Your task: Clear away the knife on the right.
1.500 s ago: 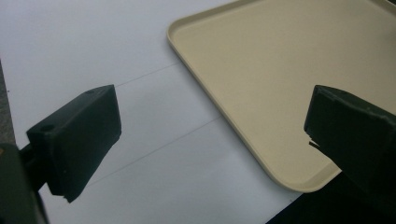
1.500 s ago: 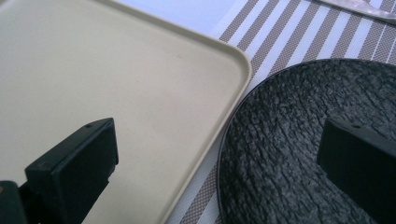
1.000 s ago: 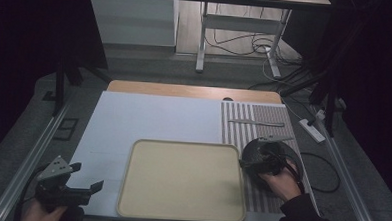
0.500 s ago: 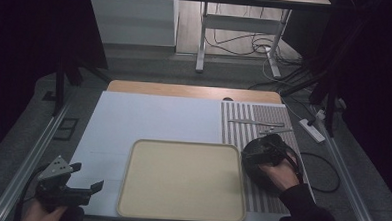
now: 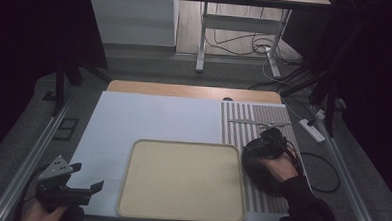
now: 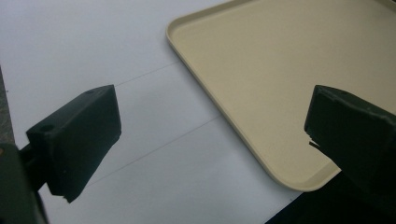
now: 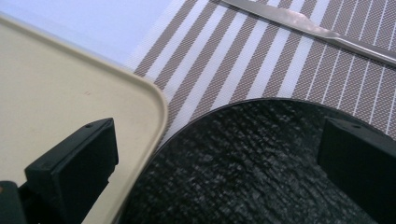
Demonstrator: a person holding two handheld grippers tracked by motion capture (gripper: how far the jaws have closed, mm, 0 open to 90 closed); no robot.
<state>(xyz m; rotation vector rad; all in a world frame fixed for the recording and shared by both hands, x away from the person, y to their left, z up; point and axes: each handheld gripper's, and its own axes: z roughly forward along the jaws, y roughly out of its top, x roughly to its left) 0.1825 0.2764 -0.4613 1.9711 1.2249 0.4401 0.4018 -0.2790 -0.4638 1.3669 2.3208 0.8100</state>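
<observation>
One dark, round plate is the thing in hand: it lies flat on the striped placemat at the right of the tabletop, just beside the right rim of the beige tray and apart from it by a thin strip of mat. In the right gripper view its surface is seen to be black and finely textured, with a thin, low edge; it is judged to be stiff, fairly light and probably breakable if dropped, though the material cannot be told for certain. The matt texture should give the jaws some bite, yet a flat plate offers little to pinch. The best hold is judged to be at the rim, one jaw above and one slipped beneath, near the side facing the tray. The right tool hovers over the plate with its jaws spread wide, nothing between them. A piece of cutlery lies farther back on the mat, well apart. The left tool is held at the near left corner of the tabletop, its jaws likewise spread and empty.
</observation>
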